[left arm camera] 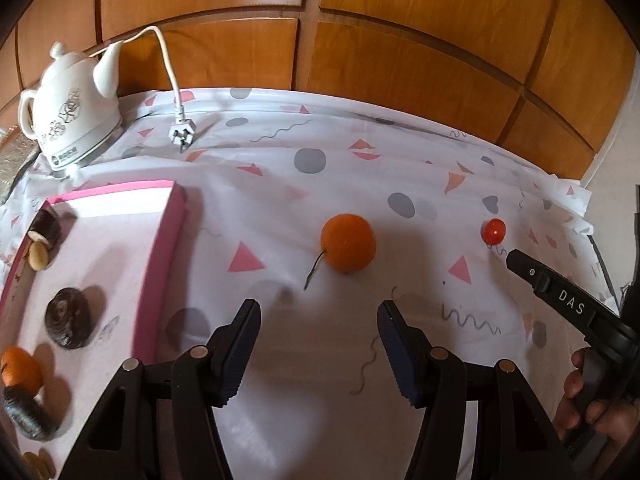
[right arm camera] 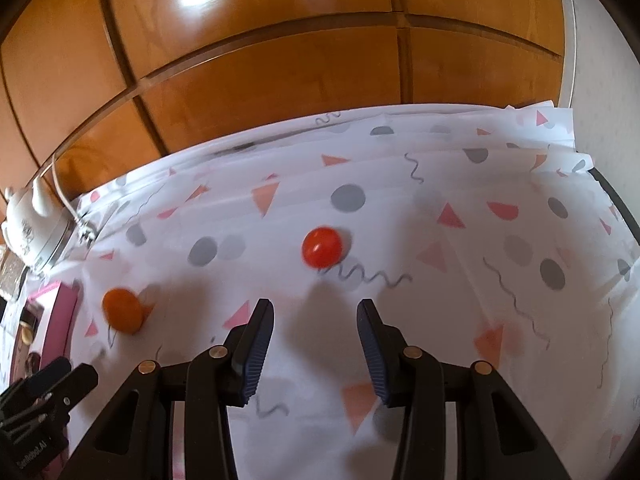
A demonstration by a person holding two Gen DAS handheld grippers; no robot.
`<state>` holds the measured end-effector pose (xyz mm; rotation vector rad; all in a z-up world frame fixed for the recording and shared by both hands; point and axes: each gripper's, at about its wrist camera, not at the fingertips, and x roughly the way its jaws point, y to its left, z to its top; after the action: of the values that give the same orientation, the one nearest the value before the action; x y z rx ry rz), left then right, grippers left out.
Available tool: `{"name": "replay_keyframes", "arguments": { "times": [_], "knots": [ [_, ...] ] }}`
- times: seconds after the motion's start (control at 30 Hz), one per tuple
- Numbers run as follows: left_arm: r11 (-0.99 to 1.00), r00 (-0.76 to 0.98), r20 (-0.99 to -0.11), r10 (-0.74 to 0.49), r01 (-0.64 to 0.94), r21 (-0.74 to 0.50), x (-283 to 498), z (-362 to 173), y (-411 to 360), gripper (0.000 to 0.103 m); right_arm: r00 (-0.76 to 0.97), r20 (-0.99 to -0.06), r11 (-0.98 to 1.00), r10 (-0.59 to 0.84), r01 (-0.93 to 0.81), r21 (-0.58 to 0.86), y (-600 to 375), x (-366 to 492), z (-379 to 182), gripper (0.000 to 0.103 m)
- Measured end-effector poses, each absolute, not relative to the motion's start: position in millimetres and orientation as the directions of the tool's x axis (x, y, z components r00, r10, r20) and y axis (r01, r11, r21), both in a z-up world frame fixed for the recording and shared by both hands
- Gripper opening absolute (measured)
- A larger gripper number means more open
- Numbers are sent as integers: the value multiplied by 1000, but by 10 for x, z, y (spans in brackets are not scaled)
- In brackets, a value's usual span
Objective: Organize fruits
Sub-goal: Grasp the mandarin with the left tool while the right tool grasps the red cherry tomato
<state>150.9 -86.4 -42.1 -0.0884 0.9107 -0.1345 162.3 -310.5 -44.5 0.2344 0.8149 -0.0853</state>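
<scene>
An orange (left arm camera: 348, 242) with a thin stem lies on the patterned tablecloth, a short way beyond my left gripper (left arm camera: 318, 312), which stands open and holds nothing. A small red tomato (right arm camera: 322, 247) rests further right, just ahead of my right gripper (right arm camera: 316, 312), also open and empty. The same tomato (left arm camera: 494, 231) shows in the left wrist view, with the right gripper's finger (left arm camera: 560, 294) reaching toward it. The orange (right arm camera: 122, 310) appears blurred at the left of the right wrist view. A pink-rimmed tray (left arm camera: 160, 264) at left holds another orange (left arm camera: 20, 370) and several dark round pieces.
A white kettle (left arm camera: 72, 108) with a loose cord and plug (left arm camera: 182, 134) stands at the back left. Wooden cabinet doors (left arm camera: 400, 40) rise behind the table. The cloth's edge (right arm camera: 576, 152) falls away at the right. A hand (left arm camera: 588, 404) grips the right tool.
</scene>
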Motion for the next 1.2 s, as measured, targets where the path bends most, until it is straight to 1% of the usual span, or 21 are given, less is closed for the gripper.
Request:
{"name": "replay_keyframes", "arguments": {
  "times": [0.5, 0.83, 0.87, 0.9, 0.93, 1.2],
  "knots": [
    [990, 606, -784, -136, 45, -137, 1805, -518, -956, 61, 675, -738, 974, -7, 170, 147, -3130, 2000, -526, 44],
    [986, 602, -784, -153, 37, -164, 1973, -543, -961, 65, 656, -753, 978, -57, 190, 91, -3101, 2234, -574, 44],
    [986, 605, -782, -151, 41, -159, 1991, -551, -969, 65, 653, -755, 978, -59, 189, 87, -3102, 2249, -575, 43],
    [987, 606, -781, -150, 43, -155, 2008, -559, -973, 65, 652, -756, 980, -62, 185, 79, -3094, 2264, -579, 34],
    [987, 607, -781, -151, 46, -155, 2014, -564, -979, 65, 651, -757, 981, -65, 182, 72, -3086, 2274, -578, 29],
    [990, 612, -780, -129, 39, -134, 2109, -624, -1013, 65, 663, -746, 983, -60, 169, 70, -3080, 2278, -578, 29]
  ]
}}
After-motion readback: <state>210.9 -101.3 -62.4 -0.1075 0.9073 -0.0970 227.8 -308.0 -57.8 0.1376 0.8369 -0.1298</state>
